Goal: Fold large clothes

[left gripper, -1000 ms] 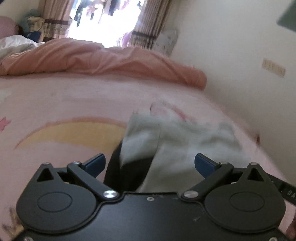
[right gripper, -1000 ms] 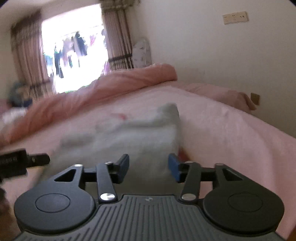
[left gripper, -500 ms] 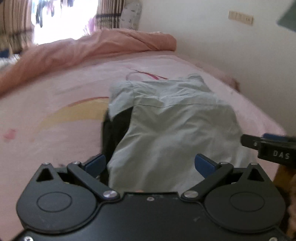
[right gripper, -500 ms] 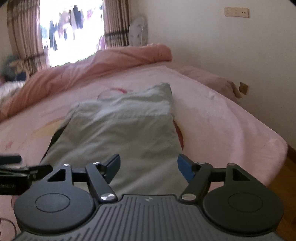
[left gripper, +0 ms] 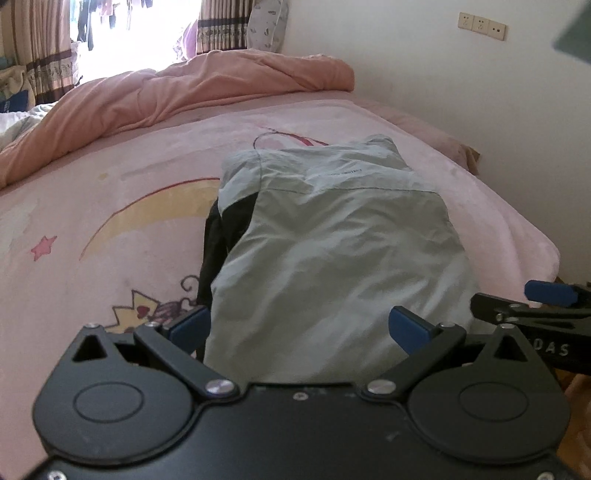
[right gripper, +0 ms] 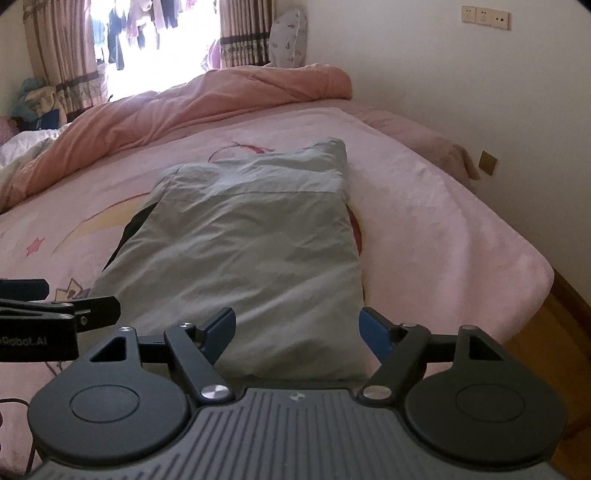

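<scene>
The left claw stands wide open with nothing between its blue fingertips, which hang above the near end of the folded jacket. The right claw is likewise spread wide and holds nothing; its blue pads frame the jacket's near edge, and whether they touch the cloth cannot be told. Each claw shows at the side of the other's view, so the two sit just beside one another at the foot of the garment.

The jacket is pale grey-green, folded into a long narrow bundle running away from the claws, with a black inner layer showing along its left side. It lies on the pink bed sheet, over a printed yellow moon and near a pink star. A rumpled salmon quilt is heaped at the far end of the bed. Behind it hang striped curtains beside a bright window, and wall sockets sit high on the white wall to the right.
</scene>
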The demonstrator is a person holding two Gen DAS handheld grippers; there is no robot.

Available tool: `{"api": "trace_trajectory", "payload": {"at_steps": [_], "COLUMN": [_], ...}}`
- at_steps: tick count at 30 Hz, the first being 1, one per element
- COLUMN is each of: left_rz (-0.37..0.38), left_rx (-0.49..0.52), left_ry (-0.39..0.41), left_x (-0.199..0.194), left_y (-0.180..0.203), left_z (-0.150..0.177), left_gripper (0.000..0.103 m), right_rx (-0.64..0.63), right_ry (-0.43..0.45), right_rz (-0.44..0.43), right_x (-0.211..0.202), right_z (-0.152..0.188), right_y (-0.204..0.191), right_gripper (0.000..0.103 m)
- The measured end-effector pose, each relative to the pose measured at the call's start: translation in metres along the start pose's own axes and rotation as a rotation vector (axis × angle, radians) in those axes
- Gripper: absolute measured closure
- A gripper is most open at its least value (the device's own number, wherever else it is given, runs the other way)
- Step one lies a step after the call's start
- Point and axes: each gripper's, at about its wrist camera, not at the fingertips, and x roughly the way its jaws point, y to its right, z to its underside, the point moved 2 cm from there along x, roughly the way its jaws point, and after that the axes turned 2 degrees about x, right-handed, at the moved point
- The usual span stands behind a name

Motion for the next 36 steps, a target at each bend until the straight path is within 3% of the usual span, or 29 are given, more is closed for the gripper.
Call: {"api": "trace_trajectory", "payload": {"at_steps": [7, 12, 36], "left_rz": [0.007, 0.048, 0.041], "left_rx": [0.000, -0.069, -0.038], "left_ry": [0.008, 0.018, 0.001], "left_x": [-0.002, -0.003, -0.001], "left_y": [0.002, -0.007, -0.005], "left_z": [0.004, 0.006, 0.011], "left_gripper": [0.000, 0.000, 0.000], "right_rx": [-0.008, -0.009, -0.014], "right_ry": [-0.005, -0.016, -0.025], "right_rz": [-0.006, 0.002, 0.003], "right_x": [0.002, 0.004, 0.005], "right_z": [0.004, 0.006, 0.010], "right_y": [-0.002, 0.000, -0.009], "right_gripper": [0.014, 0.014, 0.014]}}
